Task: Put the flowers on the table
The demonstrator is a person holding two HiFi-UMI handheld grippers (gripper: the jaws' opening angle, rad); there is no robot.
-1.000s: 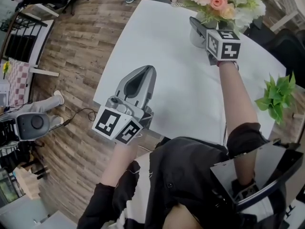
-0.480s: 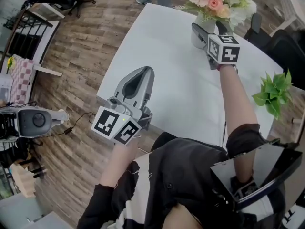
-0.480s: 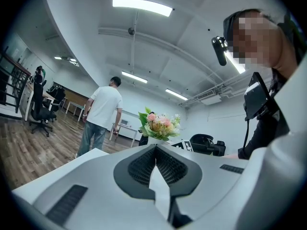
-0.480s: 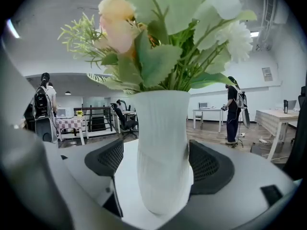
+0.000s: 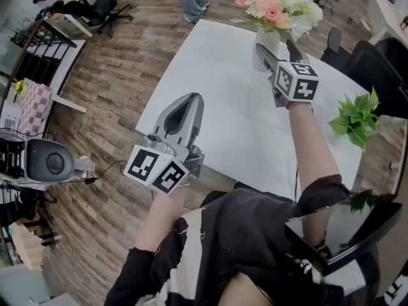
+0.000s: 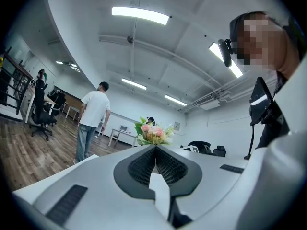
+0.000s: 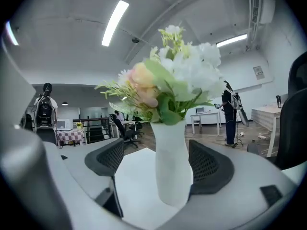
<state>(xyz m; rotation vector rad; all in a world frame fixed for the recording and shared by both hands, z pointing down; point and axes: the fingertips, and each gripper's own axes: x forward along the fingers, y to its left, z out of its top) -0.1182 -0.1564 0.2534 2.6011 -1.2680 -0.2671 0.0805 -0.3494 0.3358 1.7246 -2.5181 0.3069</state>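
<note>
One vase [image 5: 263, 55] of flowers [image 5: 275, 8]: stands on the worktop [image 5: 210, 69], between the right gripper [image 5: 273, 43] fingers, which are spread wide and unclamped.
Left gripper [image 5: 191, 104]: fingers pressed together, empty.
Remaining: seemingly only backing away.

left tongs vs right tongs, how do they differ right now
The left tongs are shut and empty; the right tongs are open around the white vase of flowers. The left tongs hover over the near edge of the table; the right tongs reach to its far side. Both are the same grey two-jaw tool.
</note>
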